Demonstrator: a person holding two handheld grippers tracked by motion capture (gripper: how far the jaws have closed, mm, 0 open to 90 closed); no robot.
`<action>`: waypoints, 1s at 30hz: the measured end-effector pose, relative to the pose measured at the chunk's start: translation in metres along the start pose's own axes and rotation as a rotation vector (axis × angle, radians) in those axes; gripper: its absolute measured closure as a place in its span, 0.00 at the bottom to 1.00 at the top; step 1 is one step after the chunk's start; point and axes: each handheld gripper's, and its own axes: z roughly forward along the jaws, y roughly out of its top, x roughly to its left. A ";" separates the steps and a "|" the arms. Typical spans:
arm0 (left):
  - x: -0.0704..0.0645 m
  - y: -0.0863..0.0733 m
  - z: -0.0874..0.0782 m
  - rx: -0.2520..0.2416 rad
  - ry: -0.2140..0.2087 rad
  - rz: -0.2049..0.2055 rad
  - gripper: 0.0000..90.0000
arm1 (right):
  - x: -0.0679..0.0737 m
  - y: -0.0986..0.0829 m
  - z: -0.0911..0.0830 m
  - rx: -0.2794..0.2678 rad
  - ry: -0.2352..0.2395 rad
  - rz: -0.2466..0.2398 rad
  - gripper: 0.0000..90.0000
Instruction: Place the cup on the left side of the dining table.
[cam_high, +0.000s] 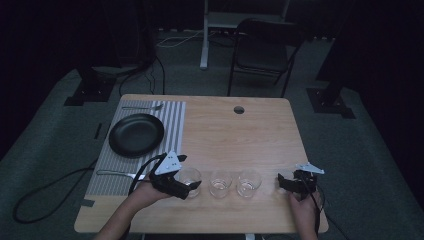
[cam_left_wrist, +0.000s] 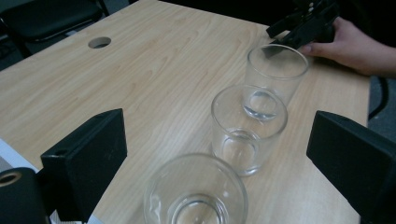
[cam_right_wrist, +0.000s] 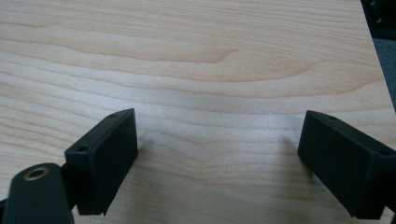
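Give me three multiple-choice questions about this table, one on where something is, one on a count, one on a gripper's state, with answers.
1. Where is the black plate?
A. on the striped placemat
B. beside the table's hole
C. at the right edge

2. How many glasses stand in the row?
A. two
B. three
C. five

3. How is the left gripper?
A. shut on a fork
B. shut, holding nothing
C. open around the nearest glass

Answers: 1 A, the plate rests on the placemat. 2 B, three glasses stand side by side. 3 C, its jaws stand wide either side of the glass.
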 end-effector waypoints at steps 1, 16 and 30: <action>-0.001 0.002 0.002 0.005 -0.012 0.002 0.06 | 0.000 0.000 0.000 0.000 0.000 0.001 0.13; -0.011 0.027 0.030 0.033 -0.071 0.047 0.06 | 0.000 0.000 0.000 0.000 0.000 0.000 0.13; -0.027 0.046 0.061 0.079 -0.155 0.097 0.06 | 0.000 0.000 0.000 0.000 0.000 0.001 0.13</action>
